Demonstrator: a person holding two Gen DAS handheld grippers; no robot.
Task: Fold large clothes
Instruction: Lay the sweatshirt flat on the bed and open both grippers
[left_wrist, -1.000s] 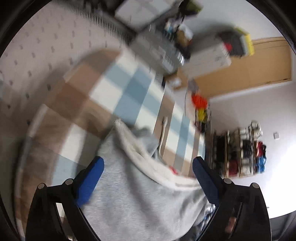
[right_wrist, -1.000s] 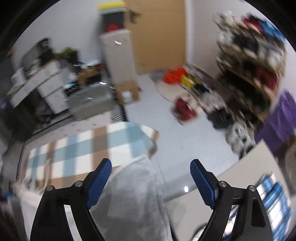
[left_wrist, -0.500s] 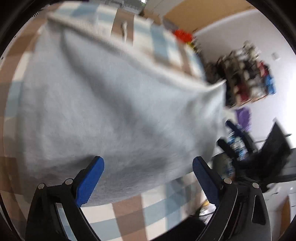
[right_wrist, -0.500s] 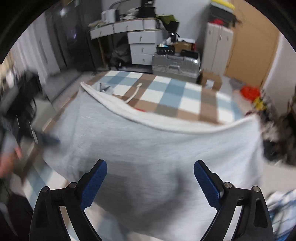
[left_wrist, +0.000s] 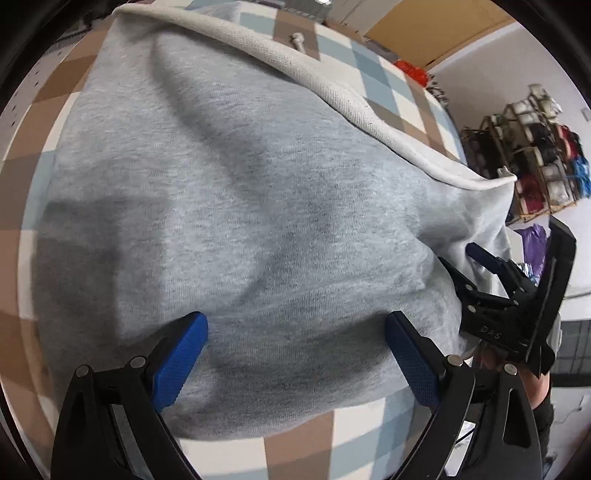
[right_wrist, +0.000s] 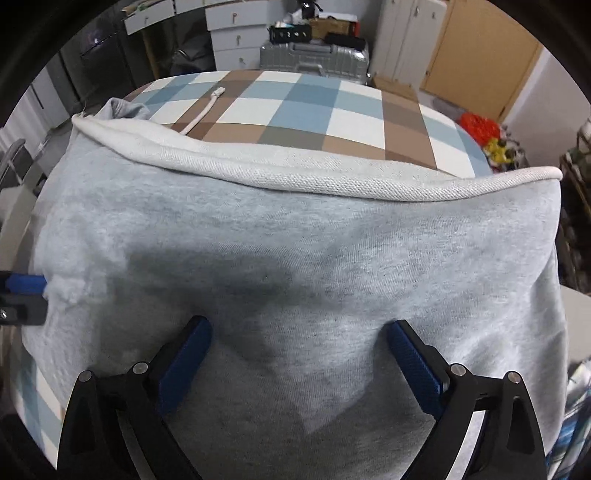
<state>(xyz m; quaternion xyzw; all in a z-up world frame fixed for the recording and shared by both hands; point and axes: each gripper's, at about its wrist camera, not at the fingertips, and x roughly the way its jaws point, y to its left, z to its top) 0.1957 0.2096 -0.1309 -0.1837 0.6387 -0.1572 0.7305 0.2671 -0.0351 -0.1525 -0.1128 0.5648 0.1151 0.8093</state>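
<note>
Grey sweatshirt lies spread on the checked bed; left tool and right tool gape wide above it, gripping nothing.

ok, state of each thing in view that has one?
grey sweatshirt: spread over the checked bed cover, far edge turned back showing cream lining, not gripped.
drawstring: loose on the cover.
left gripper: open above the fabric.
right gripper: open, jaws just widened, nothing between.
</note>
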